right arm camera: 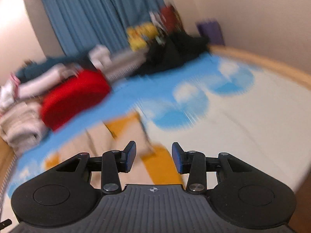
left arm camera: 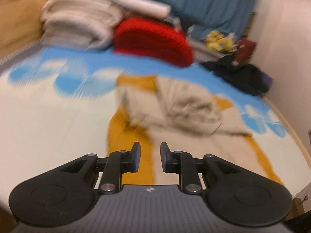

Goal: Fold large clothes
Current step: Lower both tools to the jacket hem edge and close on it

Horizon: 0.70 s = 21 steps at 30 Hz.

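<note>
Both my left claw (left arm camera: 150, 158) and right claw (right arm camera: 153, 158) hang released; I'd grip the beige-and-mustard garment (left arm camera: 175, 104) by its corners, mid-bed (left arm camera: 48, 116).

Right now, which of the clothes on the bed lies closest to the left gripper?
The beige-and-mustard garment, crumpled right ahead of the open left gripper. The red bundle, beige folded stack and dark pile lie farther back.

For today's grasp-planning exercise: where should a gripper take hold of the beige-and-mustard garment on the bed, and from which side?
Probably the near edge of the beige-and-mustard garment, approached from the camera side. There it lies flatter, just ahead of the open left gripper; its far end is bunched. Blur hides hems.
</note>
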Motion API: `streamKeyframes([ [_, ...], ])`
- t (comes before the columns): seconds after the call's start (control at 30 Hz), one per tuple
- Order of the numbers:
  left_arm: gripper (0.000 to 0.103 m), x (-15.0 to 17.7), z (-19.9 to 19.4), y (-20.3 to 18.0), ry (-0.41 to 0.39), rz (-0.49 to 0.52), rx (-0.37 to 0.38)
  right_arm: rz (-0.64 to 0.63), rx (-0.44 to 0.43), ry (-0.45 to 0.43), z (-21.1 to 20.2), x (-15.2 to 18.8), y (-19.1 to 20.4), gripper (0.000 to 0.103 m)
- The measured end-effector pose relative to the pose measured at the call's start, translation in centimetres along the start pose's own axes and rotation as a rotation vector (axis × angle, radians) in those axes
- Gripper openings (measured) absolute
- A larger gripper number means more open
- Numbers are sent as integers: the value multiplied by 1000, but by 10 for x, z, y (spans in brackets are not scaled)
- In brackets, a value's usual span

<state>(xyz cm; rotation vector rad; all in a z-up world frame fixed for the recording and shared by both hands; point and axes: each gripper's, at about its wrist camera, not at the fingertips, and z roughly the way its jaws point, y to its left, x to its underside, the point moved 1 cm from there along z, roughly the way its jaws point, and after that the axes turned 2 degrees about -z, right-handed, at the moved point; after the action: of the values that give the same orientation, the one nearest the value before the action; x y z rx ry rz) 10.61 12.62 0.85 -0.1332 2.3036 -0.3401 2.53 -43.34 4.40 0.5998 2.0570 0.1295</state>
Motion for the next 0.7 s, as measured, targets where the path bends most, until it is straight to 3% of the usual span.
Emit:
streamKeyframes([
  [0.07, 23, 18, 12, 18, 136, -91, -41, 43, 50, 135, 16, 25, -23, 43],
  [0.17, 23, 33, 24, 37, 222, -150, -49, 126, 73, 319, 47, 54, -51, 44],
  [0.27, 23, 40, 31, 53, 272, -204, -98, 129, 128, 429, 66, 79, -58, 44],
  [0.3, 25, 41, 33, 58, 283, -236, -107, 128, 140, 455, 69, 84, -61, 45],
  [0.37, 45, 39, 37, 61, 290, -249, -132, 111, 154, 479, 70, 93, -57, 50],
  [0.43, 56, 42, 40, 62, 301, -232, -174, 94, 160, 494, 74, 94, -54, 56],
  [0.7, 59, 58, 60, 59, 364, -161, -220, -16, 148, 589, 103, 112, -44, 64],
])
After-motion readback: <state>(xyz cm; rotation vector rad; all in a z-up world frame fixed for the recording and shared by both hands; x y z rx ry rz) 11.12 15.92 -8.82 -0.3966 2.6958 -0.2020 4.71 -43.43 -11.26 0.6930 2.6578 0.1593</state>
